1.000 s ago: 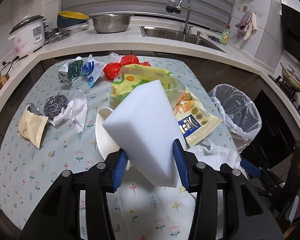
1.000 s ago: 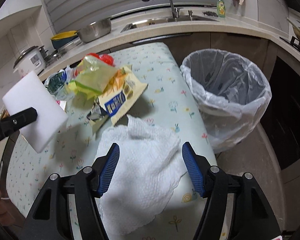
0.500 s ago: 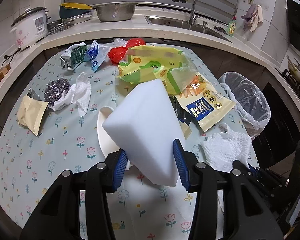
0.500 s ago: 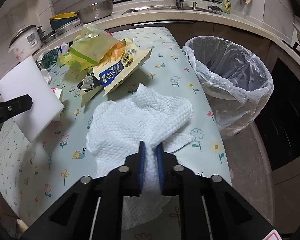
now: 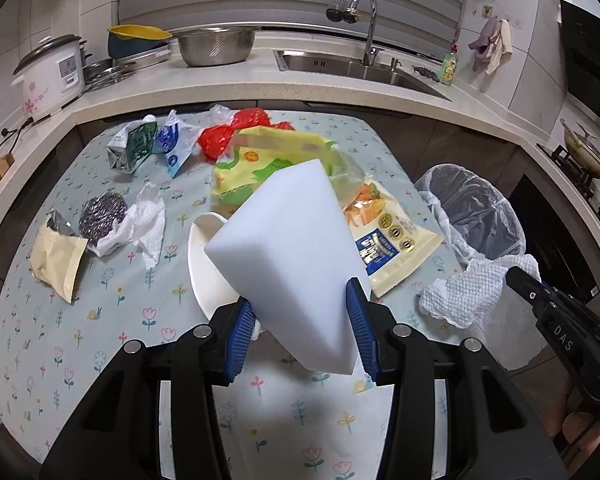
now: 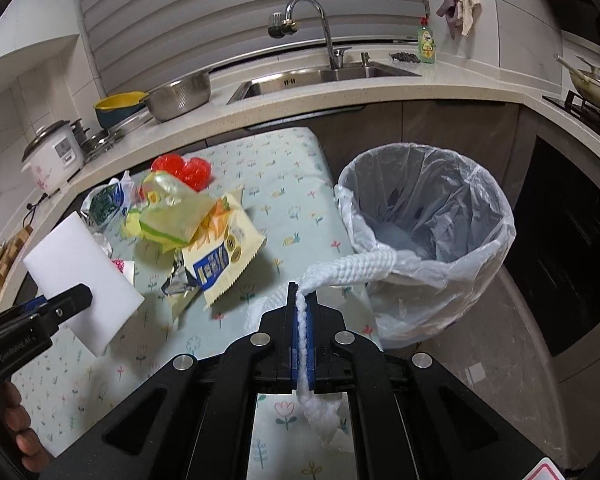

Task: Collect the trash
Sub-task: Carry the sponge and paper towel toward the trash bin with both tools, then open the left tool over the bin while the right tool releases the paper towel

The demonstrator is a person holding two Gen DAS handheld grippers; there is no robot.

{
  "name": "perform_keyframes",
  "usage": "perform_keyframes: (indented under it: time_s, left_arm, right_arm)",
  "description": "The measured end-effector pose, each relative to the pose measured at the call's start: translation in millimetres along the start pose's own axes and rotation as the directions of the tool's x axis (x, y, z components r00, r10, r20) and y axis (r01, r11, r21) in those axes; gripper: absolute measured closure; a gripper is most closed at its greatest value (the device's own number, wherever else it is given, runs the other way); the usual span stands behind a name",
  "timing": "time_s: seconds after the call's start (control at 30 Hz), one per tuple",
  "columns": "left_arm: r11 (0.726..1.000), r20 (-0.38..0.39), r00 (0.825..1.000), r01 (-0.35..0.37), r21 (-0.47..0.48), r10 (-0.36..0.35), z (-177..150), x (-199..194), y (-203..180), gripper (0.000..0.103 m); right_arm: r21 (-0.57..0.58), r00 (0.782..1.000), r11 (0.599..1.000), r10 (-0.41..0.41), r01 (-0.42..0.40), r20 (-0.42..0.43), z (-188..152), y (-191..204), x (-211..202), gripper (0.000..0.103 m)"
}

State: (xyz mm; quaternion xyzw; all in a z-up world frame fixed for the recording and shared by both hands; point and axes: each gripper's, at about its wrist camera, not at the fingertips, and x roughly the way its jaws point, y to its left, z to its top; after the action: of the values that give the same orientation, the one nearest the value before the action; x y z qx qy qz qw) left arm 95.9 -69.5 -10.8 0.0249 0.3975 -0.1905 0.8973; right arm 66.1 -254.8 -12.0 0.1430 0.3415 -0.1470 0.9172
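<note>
Pinching a crumpled white paper towel (image 6: 342, 270) with the right gripper (image 6: 301, 334), we are holding it in the air just beside the lined trash bin (image 6: 428, 236), its loose end curling toward the bin's near rim. The jaws are pressed together on a thin fold of the sheet, and a tail is hanging below them. We are judging the towel to be very light, limp and compressible: it is draping wherever it is unsupported, so a narrow pinch on any bunched fold is enough, though a grip on a single ply could tear or slip out.

With the left gripper (image 5: 302, 322) we are clamping a white foam block (image 5: 290, 256) across its narrow faces, held above the flower-patterned desk (image 5: 80, 320). The jaws are spread to the block's width and pressing its sides. It looks light and fairly stiff but squashy, probably a melamine sponge, so we are taking it low on one end and it is sticking out tilted; a firmer hold nearer its middle would steady it.

More trash is lying on the desk: a yellow snack bag (image 5: 396, 240), a yellow-green bag (image 5: 276, 156), a red plastic bag (image 5: 236, 128), a steel scourer (image 5: 102, 212) and a white paper cup (image 5: 208, 256). The wrappers look slick and crinkly, best gripped at an edge.
</note>
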Motion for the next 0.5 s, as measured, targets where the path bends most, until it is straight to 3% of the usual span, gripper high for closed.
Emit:
perform_keyframes:
  time_s: [0.27,0.5]
  left_arm:
    - [0.989,0.013,0.993,0.113,0.092,-0.114,45,23,-71,0.06]
    - [0.969,-0.015,0.981,0.194,0.156,-0.194,81,71,-135,0.06]
  right_arm:
    - [0.016,0.993,0.998,-0.066,0.065,0.098,61,-40,3,0.1]
    - [0.05,0.989,0.993,-0.108,0.103,0.103,101,-85,31,0.1]
